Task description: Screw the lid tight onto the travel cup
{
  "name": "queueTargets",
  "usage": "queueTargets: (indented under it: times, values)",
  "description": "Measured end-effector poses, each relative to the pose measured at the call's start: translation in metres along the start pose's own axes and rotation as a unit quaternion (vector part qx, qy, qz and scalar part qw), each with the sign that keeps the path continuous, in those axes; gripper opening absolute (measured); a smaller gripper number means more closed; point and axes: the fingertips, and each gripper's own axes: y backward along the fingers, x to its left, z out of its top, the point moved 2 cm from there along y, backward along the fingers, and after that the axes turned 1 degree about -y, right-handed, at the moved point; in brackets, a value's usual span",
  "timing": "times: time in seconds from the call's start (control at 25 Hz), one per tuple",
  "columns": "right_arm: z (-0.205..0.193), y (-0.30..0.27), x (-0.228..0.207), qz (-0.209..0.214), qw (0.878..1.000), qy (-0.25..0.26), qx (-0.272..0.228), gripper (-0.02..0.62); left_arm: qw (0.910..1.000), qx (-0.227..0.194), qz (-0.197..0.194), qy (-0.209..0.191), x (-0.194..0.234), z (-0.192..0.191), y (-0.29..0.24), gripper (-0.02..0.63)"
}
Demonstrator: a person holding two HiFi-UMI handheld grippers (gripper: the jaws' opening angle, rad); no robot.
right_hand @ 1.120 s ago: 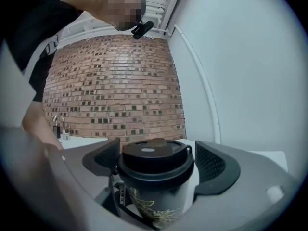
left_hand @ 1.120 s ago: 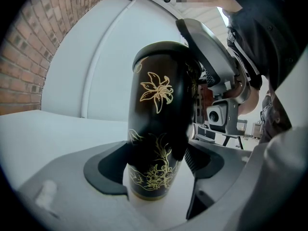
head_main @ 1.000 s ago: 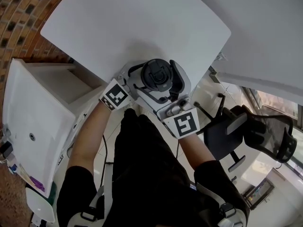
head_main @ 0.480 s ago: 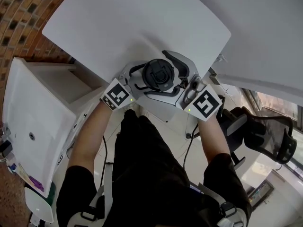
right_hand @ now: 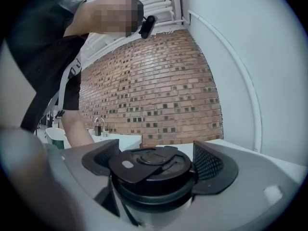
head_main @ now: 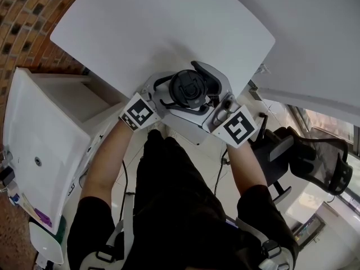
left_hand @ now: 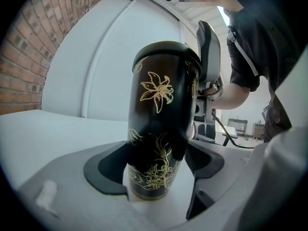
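White table (head_main: 140, 32) ahead of me, rounded edge. Second white surface (head_main: 315, 38) to my right, narrow gap between the two. Brick wall (head_main: 22, 16) beyond, at far left; same brick (right_hand: 154, 90) fills right gripper view, small faucet (right_hand: 98, 125) on white counter before it. White cabinet (head_main: 34, 145) at my left. Black office chair (head_main: 304, 156) at my right, on pale floor; its back (left_hand: 209, 57) shows in left gripper view.

head view | lid (head_main: 188, 90) hides travel cup (left_hand: 161, 121) body
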Motion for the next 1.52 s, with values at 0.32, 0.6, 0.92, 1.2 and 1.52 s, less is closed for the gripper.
queueTargets:
  times: [0.32, 0.6, 0.92, 1.2, 1.52]
  values:
    - [-0.002, 0.004, -0.004, -0.086, 0.996, -0.017, -0.027, 0.480, 1.0000, -0.001, 0.000, -0.001, 0.000, 0.000, -0.001, 0.376]
    - [0.002, 0.016, -0.004, -0.102, 0.994, -0.023, -0.026, 0.480, 1.0000, 0.000, 0.004, 0.002, 0.001, -0.001, 0.001, 0.380]
    - [0.001, 0.044, -0.009, -0.121, 0.991, -0.020, -0.047, 0.456, 0.9993, 0.002, 0.035, 0.012, 0.002, -0.002, 0.005, 0.396]
    - [-0.006, 0.053, -0.009, -0.136, 0.989, -0.038, -0.050, 0.454, 0.9978, 0.008, 0.063, 0.018, 0.006, -0.003, 0.010, 0.399]
    - [-0.008, 0.076, -0.005, -0.152, 0.985, -0.057, -0.061, 0.454, 0.9920, 0.005, 0.114, 0.054, 0.004, -0.006, 0.035, 0.397]
